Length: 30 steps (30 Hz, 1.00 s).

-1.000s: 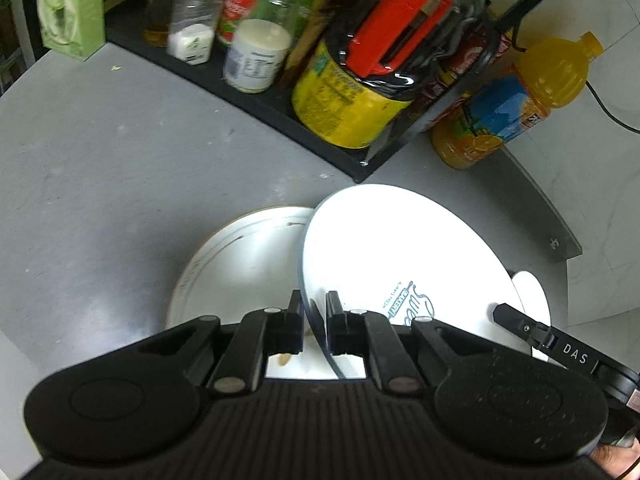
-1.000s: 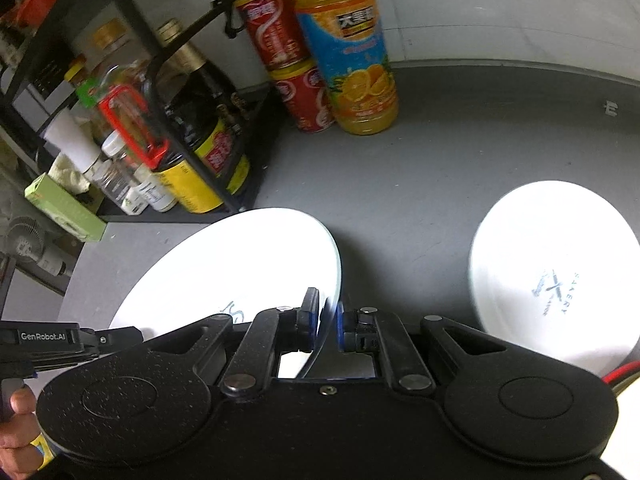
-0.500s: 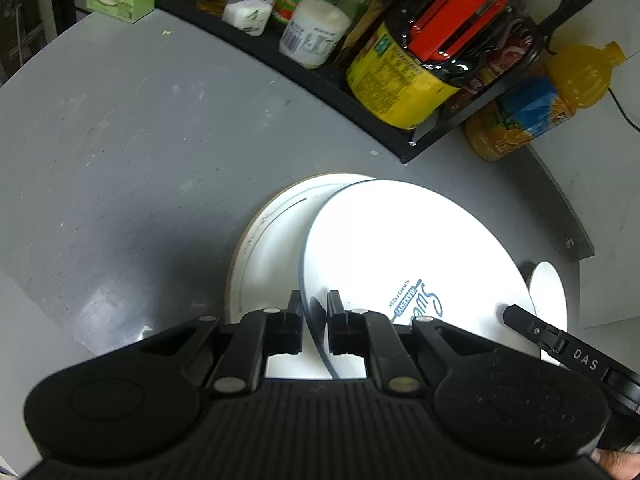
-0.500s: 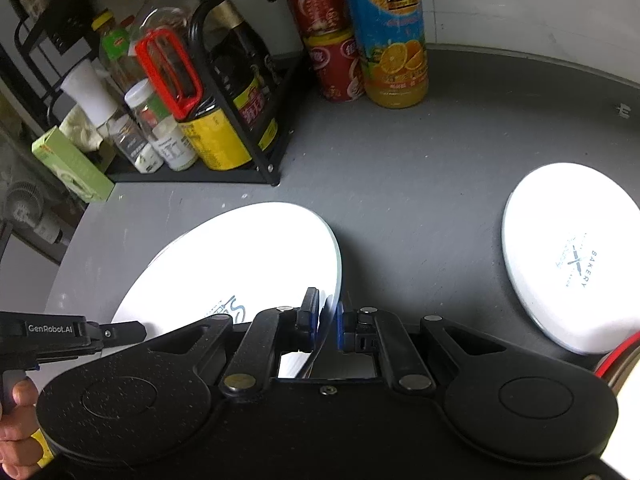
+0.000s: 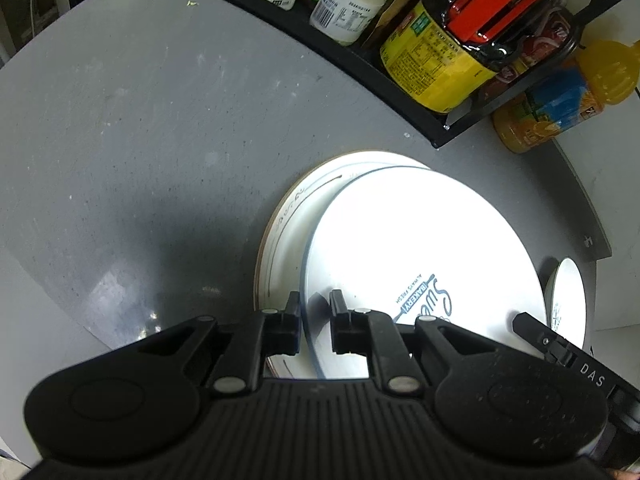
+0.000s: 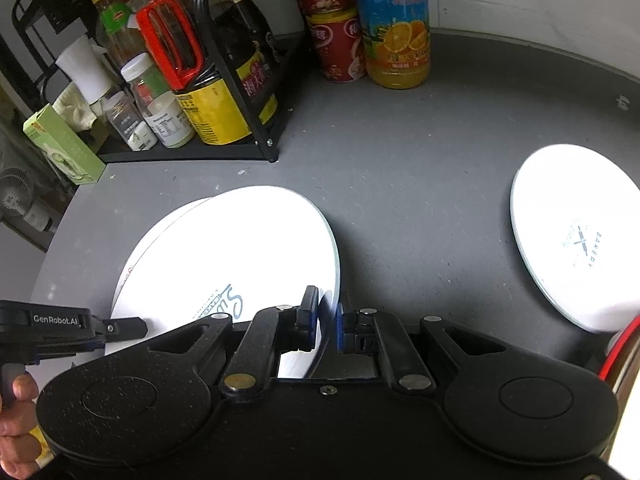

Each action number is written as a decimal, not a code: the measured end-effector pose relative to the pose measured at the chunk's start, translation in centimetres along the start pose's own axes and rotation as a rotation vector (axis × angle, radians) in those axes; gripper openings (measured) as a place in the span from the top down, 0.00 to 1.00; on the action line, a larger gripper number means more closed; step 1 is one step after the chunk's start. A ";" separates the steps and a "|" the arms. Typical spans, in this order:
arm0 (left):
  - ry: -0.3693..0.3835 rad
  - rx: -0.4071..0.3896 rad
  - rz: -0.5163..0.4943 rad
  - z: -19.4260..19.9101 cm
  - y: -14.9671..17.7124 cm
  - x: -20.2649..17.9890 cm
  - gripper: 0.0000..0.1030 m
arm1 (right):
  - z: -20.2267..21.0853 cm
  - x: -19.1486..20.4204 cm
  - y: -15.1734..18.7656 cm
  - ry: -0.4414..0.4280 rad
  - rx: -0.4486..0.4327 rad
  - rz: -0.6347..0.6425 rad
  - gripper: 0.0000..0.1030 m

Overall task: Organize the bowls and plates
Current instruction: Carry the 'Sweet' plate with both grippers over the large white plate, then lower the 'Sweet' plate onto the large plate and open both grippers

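Reaching in low from opposite sides of the grey table (image 5: 168,128), the left gripper (image 5: 315,322) and the right gripper (image 6: 327,322) each straddle an edge of the printed plate (image 5: 420,256). Both sets of jaws stand a little apart, with a sliver of gap beside the rim, so neither looks clamped. A person's hand (image 6: 18,432) grips the left tool's handle at the frame's edge, mostly cut off. The printed plate lies over the rimmed plate (image 5: 292,232), hiding most of it; glare washes out both surfaces. A smaller plate (image 6: 576,236) sits well apart, right of the right gripper.
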State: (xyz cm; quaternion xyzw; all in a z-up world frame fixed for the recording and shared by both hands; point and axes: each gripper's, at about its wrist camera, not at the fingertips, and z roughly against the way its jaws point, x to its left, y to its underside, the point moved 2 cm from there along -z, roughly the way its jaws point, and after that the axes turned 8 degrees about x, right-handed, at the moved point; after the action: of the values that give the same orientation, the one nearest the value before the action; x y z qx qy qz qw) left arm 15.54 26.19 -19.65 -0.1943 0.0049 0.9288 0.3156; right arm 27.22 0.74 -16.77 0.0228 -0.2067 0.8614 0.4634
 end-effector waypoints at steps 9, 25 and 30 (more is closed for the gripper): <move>-0.089 -0.010 -0.094 0.8 -0.5 -1.3 0.88 | -0.4 -0.3 0.2 -0.018 0.007 -0.023 0.92; -0.165 -0.007 -0.088 1.5 -1.4 0.7 0.62 | -1.9 0.0 0.7 -0.039 0.028 -0.037 0.89; -0.152 -0.030 -0.082 1.4 -1.5 1.3 0.62 | -2.7 0.4 0.9 -0.038 0.031 -0.029 0.88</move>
State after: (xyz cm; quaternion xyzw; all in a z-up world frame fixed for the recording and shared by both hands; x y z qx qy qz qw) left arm 15.00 28.35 -18.65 -0.1280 -0.0410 0.9271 0.3498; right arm 26.61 1.62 -19.41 0.0495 -0.2015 0.8571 0.4715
